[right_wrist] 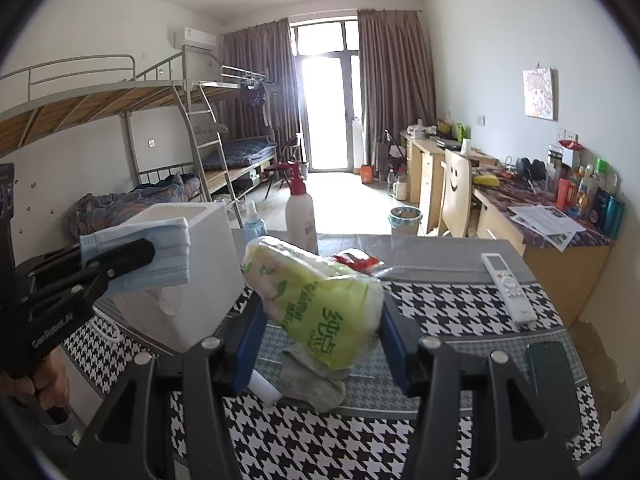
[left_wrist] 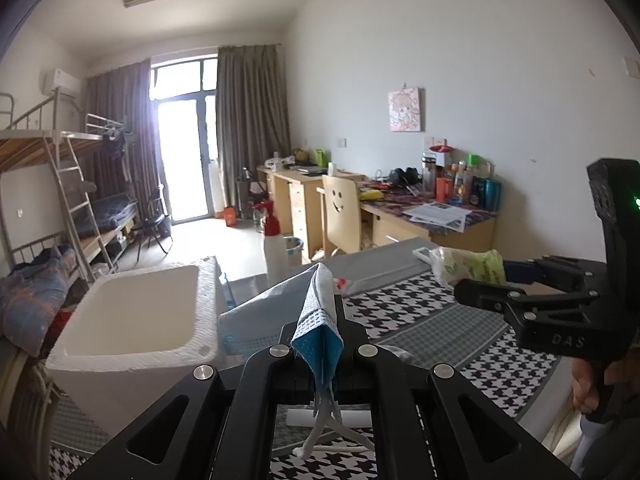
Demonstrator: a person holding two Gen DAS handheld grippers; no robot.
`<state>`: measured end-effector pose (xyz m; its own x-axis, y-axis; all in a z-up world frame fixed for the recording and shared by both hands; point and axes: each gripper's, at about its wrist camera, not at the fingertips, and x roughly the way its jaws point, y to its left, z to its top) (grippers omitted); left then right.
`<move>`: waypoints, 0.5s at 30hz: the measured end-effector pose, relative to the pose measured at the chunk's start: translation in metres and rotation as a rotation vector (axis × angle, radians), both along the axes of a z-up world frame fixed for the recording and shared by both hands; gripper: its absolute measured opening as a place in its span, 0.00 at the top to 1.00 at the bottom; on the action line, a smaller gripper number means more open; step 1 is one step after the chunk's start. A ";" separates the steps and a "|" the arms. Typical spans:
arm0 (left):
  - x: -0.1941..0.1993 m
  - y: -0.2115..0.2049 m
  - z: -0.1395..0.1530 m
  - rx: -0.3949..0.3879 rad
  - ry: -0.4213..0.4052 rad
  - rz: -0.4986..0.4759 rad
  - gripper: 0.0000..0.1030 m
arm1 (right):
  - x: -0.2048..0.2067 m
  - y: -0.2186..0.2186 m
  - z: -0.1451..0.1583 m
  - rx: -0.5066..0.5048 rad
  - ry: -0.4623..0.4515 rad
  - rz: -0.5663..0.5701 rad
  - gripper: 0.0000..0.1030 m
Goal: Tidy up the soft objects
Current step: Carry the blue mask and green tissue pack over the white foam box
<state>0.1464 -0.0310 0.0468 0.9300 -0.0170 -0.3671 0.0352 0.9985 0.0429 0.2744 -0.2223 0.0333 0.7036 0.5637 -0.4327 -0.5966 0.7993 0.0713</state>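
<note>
Masks [left_wrist: 320, 320] sit clamped in left hand-held gripper [left_wrist: 320, 354]; tissue pack [right_wrist: 316, 304] gripped by right hand-held gripper [right_wrist: 320, 344].

Houndstooth table [right_wrist: 460, 312]: foam box [right_wrist: 200, 280], remote [right_wrist: 508, 284], phone [right_wrist: 554, 380], bottle [right_wrist: 300, 216].

A shared dormitory room: metal bunk beds [right_wrist: 168, 120] with ladders line one wall, opposite a row of wooden desks [right_wrist: 560, 248] crowded with bottles, papers and headphones. A chair with a smiley face [right_wrist: 456, 196] stands at one desk. Brown curtains [right_wrist: 392, 80] frame a glass balcony door [right_wrist: 326, 112], and an air conditioner [right_wrist: 196, 38] hangs above the bunks.
</note>
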 end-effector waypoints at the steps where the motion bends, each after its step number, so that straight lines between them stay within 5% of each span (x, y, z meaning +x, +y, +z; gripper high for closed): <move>1: 0.000 0.001 0.002 -0.002 -0.003 -0.001 0.95 | -0.001 0.001 0.002 0.001 -0.008 0.002 0.43; 15: -0.007 0.013 0.026 -0.002 -0.059 0.027 0.95 | -0.005 0.010 0.017 0.063 -0.057 0.034 0.43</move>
